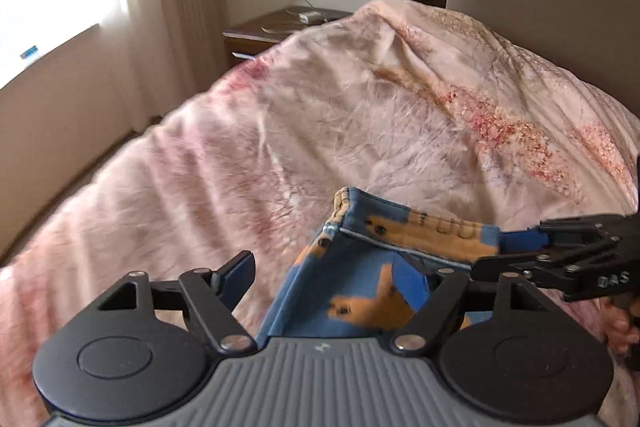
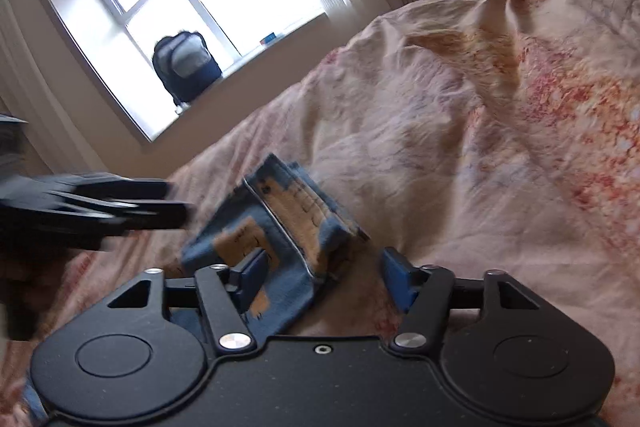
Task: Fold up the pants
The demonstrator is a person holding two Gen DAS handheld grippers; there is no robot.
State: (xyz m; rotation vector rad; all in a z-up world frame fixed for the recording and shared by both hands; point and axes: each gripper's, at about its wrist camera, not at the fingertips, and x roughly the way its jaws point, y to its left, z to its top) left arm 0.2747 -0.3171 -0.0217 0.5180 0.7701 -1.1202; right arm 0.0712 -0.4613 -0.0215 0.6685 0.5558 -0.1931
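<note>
Right up close, the left gripper [image 1: 338,277] is sitting with its tongs spread wide, the blue pants [image 1: 360,279] lying between them but not getting pinched. They're bunched in a small folded heap on the pink bedspread [image 1: 280,131], waistband poking up. Moving right, the right gripper [image 1: 516,241] is reaching in toward the waistband edge; in its own view its tongs are spread too, the left pad [image 2: 254,275] resting over the cloth and the right one clear of it, I think, though it's blurry there. Further off, a backpack [image 2: 186,67] is sitting on the windowsill [image 2: 256,55].
</note>
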